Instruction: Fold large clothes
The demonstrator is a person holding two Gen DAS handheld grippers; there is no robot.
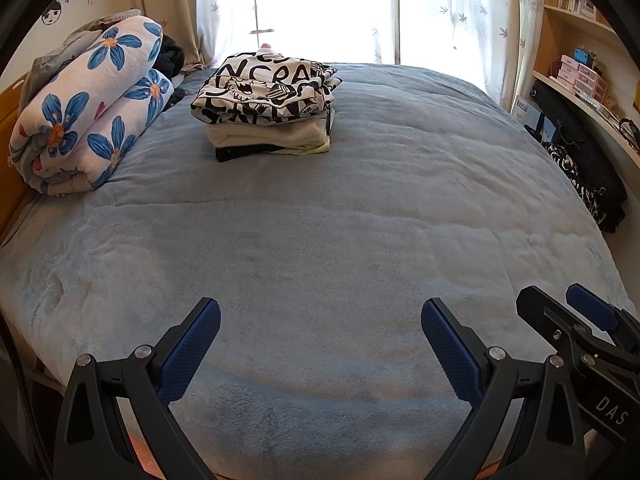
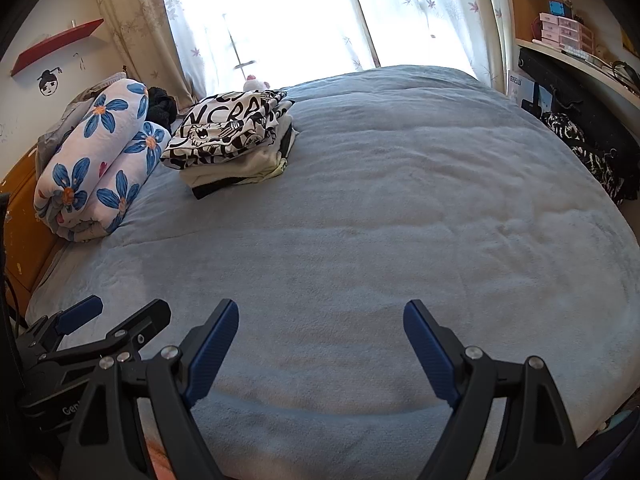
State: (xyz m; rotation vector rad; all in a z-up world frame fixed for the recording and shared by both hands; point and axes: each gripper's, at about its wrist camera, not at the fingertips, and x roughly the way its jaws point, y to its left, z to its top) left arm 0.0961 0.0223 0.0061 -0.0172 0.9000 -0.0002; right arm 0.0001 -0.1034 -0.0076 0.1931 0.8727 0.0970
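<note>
A wide bed [image 1: 320,220] covered in a soft blue-grey blanket fills both views. The left claw [image 1: 320,316] hangs low over the near edge of the bed, its blue-padded fingers spread wide with only blanket between them. The right claw [image 2: 320,316] hangs just beside it in the same pose, fingers spread wide and gripping nothing; each claw shows at the edge of the other's view.

Towards the far left part of the bed sits a stack of folded clothes [image 1: 266,108]. The top garment is white with bold black lettering and cartoon drawings, lying on cream and pale yellow-green pieces, with a black piece at the bottom. Left of the stack, near it, lies a rolled quilt [image 1: 92,104], white with large blue flowers. Behind the bed, a bright window with sheer leaf-patterned curtains [image 1: 452,8] glows. Wooden shelves [image 1: 576,28] with small boxes stand on the right.
</note>
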